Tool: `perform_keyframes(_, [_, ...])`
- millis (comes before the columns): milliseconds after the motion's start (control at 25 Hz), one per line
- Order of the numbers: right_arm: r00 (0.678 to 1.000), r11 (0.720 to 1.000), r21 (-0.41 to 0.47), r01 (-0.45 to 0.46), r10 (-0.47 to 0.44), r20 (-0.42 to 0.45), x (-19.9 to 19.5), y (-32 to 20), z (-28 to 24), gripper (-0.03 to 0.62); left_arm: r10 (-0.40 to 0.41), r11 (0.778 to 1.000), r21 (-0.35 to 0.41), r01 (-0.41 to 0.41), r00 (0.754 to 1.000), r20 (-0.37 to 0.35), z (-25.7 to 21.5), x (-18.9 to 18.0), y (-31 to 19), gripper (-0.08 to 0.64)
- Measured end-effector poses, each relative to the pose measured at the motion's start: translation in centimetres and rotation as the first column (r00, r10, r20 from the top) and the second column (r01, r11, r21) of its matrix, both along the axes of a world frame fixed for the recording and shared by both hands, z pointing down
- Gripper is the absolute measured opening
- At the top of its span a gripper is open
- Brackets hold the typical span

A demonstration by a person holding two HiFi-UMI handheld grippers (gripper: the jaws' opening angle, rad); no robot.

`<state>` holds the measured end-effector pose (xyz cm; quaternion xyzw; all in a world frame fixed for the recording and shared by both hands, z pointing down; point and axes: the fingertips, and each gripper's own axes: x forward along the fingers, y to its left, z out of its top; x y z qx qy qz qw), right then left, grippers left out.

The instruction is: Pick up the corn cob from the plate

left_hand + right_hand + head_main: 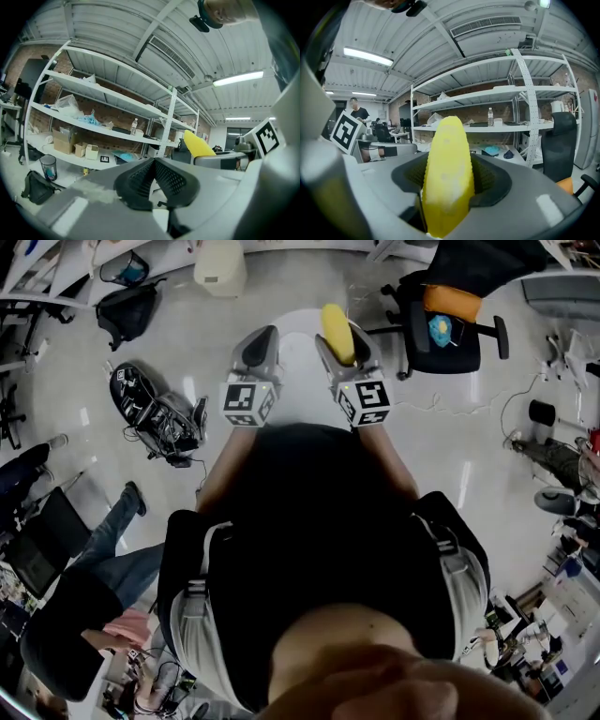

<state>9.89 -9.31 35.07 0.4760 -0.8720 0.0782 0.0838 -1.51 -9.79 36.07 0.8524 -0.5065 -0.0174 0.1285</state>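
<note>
White shelving (501, 96) against brick wall (506, 112), my right gripper (345, 360) clamped on yellow corn cob (447, 173), cob sticking out past its jaws, my left gripper (153, 163) closed, empty

The person, centre frame, wears a black top (309, 521) under a pale grey vest (192, 634) crossed by dark straps (194, 587). The grey left gripper (260, 334) and right gripper (339, 336) each bear a marker cube (249, 401) of black-and-white squares; black mesh pads (138, 180) line the jaws.
</note>
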Motion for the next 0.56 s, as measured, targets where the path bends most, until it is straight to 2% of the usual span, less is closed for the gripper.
perform_keyframes(560, [1.0, 1.0, -0.011, 0.01, -0.01, -0.005, 0.8, 0.2, 0.6, 0.262, 0.005, 1.0, -0.002, -0.005, 1.0, -0.001, 0.2, 1.2, 0.1, 0.0])
